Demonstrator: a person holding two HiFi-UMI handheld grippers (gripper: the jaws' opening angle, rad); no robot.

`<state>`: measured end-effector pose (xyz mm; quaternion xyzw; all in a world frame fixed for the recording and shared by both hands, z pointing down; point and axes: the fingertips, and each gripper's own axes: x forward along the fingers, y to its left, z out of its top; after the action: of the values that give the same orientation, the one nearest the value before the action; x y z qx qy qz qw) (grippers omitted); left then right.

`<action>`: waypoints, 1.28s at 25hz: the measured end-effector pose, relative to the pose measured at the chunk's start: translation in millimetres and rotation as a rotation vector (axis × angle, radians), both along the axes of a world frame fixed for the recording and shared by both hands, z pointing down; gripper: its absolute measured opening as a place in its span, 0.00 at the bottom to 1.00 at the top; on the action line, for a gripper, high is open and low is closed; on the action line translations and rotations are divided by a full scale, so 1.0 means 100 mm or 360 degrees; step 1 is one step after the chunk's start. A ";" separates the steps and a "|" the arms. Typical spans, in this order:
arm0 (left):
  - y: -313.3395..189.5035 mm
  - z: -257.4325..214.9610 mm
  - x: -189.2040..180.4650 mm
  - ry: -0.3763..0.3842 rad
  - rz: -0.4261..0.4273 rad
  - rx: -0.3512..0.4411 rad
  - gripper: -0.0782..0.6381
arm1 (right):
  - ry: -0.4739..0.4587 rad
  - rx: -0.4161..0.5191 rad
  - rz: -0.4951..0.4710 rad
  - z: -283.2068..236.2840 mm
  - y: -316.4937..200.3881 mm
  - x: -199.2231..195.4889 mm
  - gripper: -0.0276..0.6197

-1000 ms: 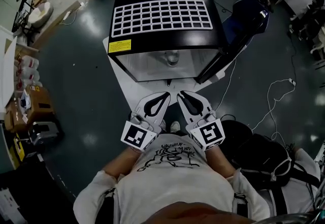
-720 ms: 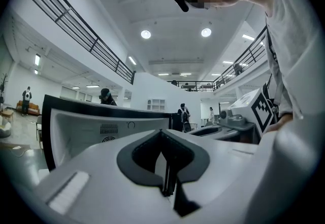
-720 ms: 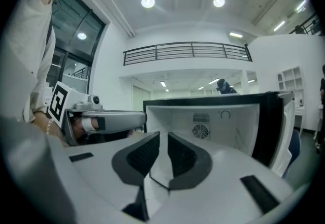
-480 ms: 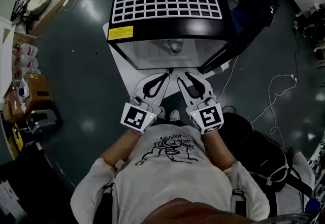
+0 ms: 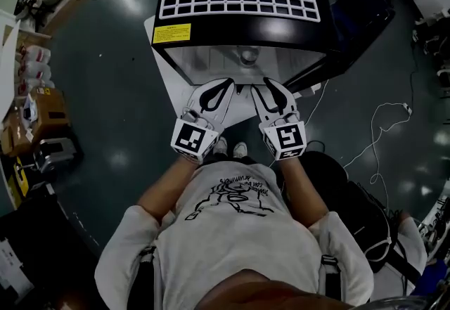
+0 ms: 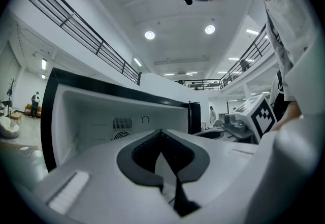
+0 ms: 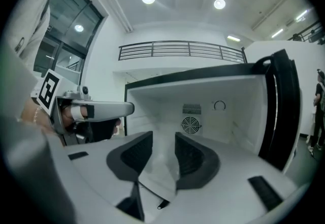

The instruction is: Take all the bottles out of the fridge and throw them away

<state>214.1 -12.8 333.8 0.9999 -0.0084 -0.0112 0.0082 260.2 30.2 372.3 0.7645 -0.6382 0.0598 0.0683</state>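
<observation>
The black fridge (image 5: pixel 239 24) stands open ahead of me, its door (image 5: pixel 330 62) swung to the right. Seen from above, a grey bottle top (image 5: pixel 247 57) shows just inside the opening. My left gripper (image 5: pixel 225 84) is shut and empty in front of the opening, left of the bottle. My right gripper (image 5: pixel 266 84) is beside it; its jaws have just been opening and nothing is between them. In the left gripper view the shut jaws (image 6: pixel 161 132) point at the white interior (image 6: pixel 96 119). The right gripper (image 7: pixel 163 139) faces the back-wall fan (image 7: pixel 191 125); neither gripper view shows a bottle.
The fridge rests on a white board (image 5: pixel 167 73) on a dark floor. A black bag (image 5: pixel 351 207) and a white cable (image 5: pixel 383 129) lie to the right. Cardboard boxes (image 5: pixel 39 115) stand at the left. The person's feet (image 5: pixel 230 150) are just behind the grippers.
Both grippers have moved forward and now reach the fridge opening. The fridge sits higher and closer in the head view.
</observation>
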 end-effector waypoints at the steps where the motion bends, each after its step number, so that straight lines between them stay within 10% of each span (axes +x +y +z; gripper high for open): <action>1: -0.03 0.03 0.01 0.0010 -0.0006 -0.0001 0.12 | 0.0006 -0.0001 0.0005 0.03 -0.03 0.02 0.20; 32: -0.47 0.76 0.70 -0.0049 -0.0018 0.0039 0.12 | 0.0041 -0.0033 0.0117 0.62 -0.71 0.65 0.30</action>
<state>284.4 -59.7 409.9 0.9999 -0.0140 0.0040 -0.0043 325.6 -40.9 434.7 0.7875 -0.6080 0.0591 0.0822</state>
